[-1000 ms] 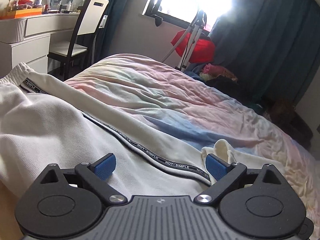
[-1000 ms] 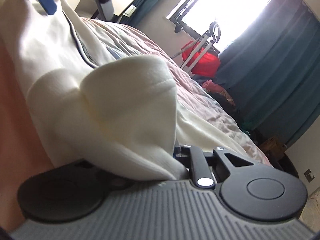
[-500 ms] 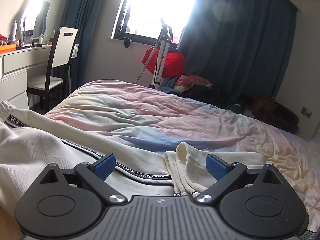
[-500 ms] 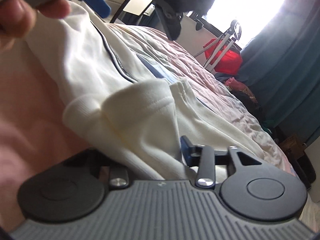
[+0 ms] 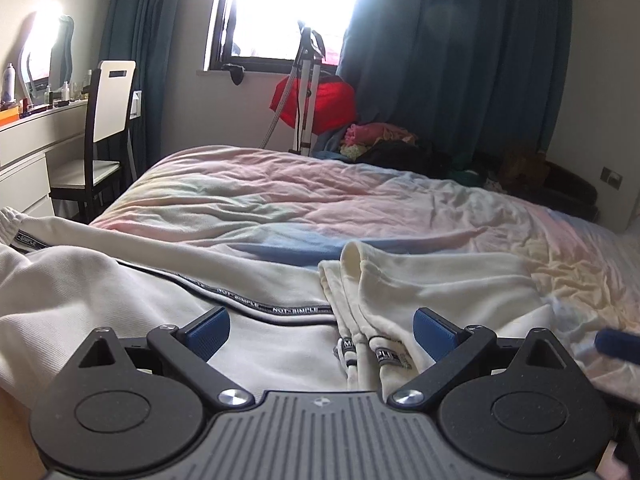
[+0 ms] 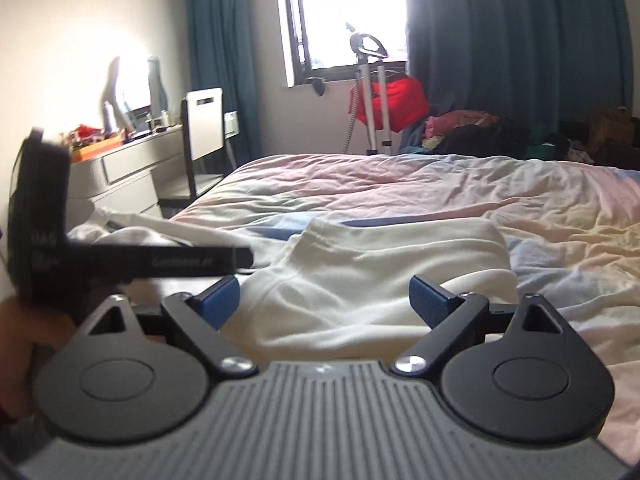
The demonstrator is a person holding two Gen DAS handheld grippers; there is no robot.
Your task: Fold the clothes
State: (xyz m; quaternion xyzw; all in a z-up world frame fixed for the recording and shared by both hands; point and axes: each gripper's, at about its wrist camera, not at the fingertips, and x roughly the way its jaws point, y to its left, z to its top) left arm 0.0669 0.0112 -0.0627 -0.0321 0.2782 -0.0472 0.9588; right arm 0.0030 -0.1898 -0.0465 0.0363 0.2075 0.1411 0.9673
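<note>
Home bedroom, bed (image 5: 320, 200), curtains (image 5: 460, 60), perhaps dresser (image 5: 32, 152)

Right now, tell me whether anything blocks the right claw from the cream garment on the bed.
Nothing visible does. The right claw, jaws opening and empty, hangs just above the cream ribbed-knit garment spread on the pastel quilted bed. The left claw's black body sits off to the side.

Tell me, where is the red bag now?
In both views the red bag is at the far end of the room, below the window, behind a metal stand and beyond the bed, with a clothes pile to its right.
</note>
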